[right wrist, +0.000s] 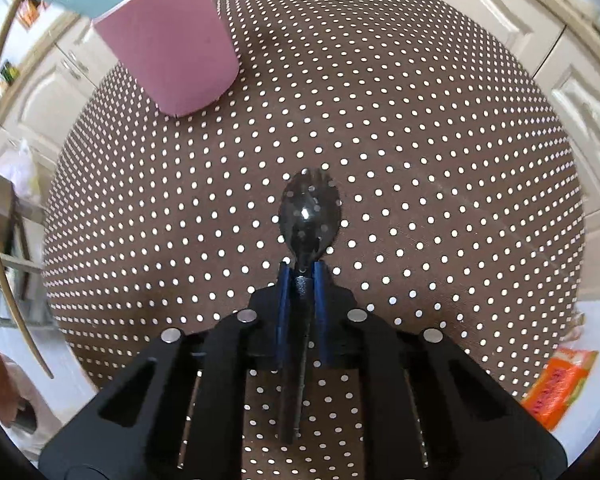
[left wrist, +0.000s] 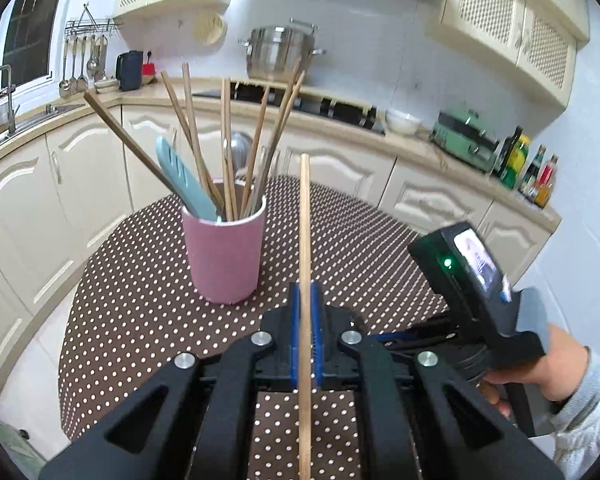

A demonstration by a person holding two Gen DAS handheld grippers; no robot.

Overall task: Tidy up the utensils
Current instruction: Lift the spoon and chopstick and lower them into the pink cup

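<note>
Utensils going to the pink cup on the dotted counter

The pink cup [left wrist: 223,254] holds chopsticks and a teal utensil [left wrist: 186,180]; the left gripper [left wrist: 306,300] pinches one wooden chopstick [left wrist: 305,240] upright just beside it, and the right gripper [right wrist: 300,280] clamps a black spoon [right wrist: 310,212] over the counter [right wrist: 440,200].

- The pink cup [left wrist: 224,256] stood far left on the dotted table [left wrist: 120,280], its chopsticks [left wrist: 228,144] fanning outward above the rim.
- Bare tabletop lay open right of it.

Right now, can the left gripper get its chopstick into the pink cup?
Probably yes. The left gripper holds the chopstick beside the pink cup, nothing between, though the cup's mouth is crowded.
</note>
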